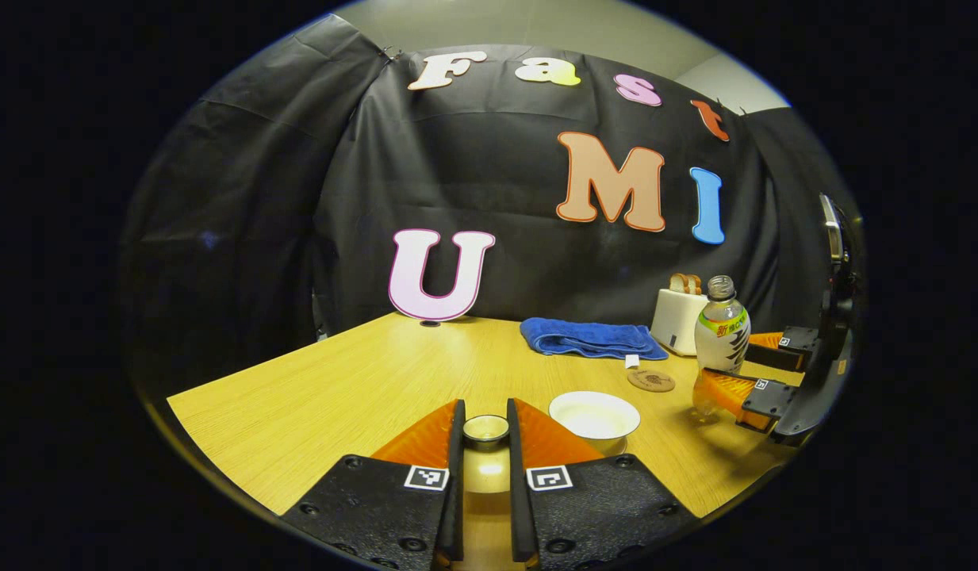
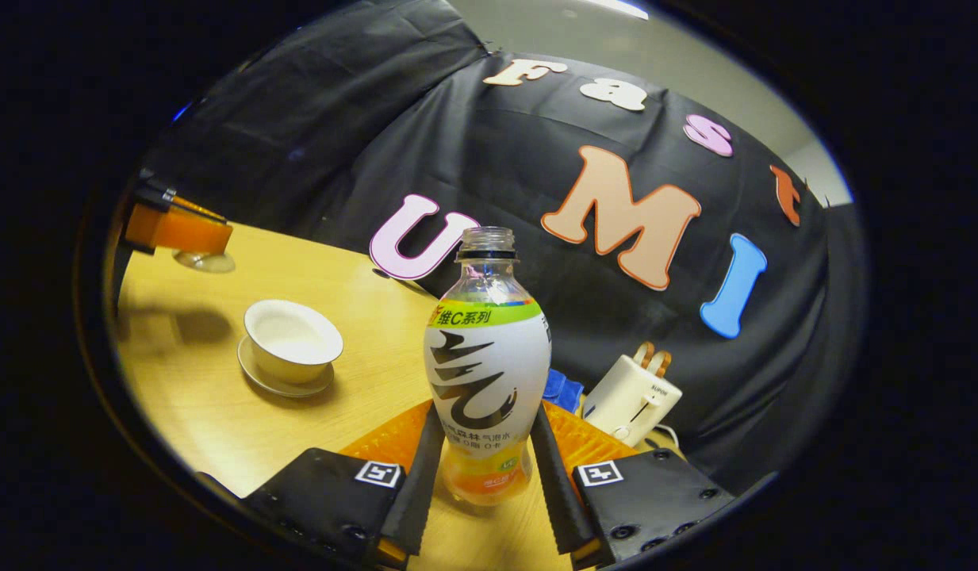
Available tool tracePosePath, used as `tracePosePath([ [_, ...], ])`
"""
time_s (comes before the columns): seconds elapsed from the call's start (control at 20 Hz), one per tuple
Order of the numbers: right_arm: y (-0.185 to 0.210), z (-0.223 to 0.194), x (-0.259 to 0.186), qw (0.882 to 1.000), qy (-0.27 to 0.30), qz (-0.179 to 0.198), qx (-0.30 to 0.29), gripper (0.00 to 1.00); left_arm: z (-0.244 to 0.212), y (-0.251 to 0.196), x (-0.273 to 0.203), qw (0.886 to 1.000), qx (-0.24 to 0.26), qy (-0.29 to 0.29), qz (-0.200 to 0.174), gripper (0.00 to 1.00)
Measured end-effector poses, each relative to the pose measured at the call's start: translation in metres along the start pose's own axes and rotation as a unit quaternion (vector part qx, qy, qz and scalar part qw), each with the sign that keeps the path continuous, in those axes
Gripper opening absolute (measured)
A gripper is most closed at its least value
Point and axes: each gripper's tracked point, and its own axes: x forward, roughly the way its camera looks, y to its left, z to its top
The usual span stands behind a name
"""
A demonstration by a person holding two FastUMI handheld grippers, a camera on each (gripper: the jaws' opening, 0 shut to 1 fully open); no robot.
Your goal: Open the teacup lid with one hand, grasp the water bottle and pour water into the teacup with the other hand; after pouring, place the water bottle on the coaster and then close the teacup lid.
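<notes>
I can make out print on the water bottle's (image 2: 486, 373) label, a mark too tiny to read on the far-right toaster (image 2: 631, 396), and square black-and-white code tags on the left gripper (image 1: 485, 416) and the right gripper (image 2: 486, 408).

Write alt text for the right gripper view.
The right gripper clamps an uncapped water bottle upright over a wooden table. To the left, an open teacup sits on its saucer; a toaster stands to the right.
</notes>
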Motion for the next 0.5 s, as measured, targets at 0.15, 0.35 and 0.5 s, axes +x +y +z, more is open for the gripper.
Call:
tracePosePath([
  [0.15, 0.001, 0.000, 0.005, 0.999, -0.006, -0.001, -0.046, 0.66, 0.000, 0.005, -0.003, 1.000, 0.002, -0.001, 0.006, 0.21],
  [0.35, 0.002, 0.006, 0.011, 0.992, -0.020, -0.015, -0.122, 0.65, 0.004, 0.014, -0.007, 1.000, 0.007, -0.004, 0.015, 0.21],
  [0.5, -0.003, 0.012, 0.010, 0.982, -0.033, -0.026, -0.184, 0.66, 0.005, 0.020, -0.008, 1.000, 0.007, -0.006, 0.019, 0.21],
])
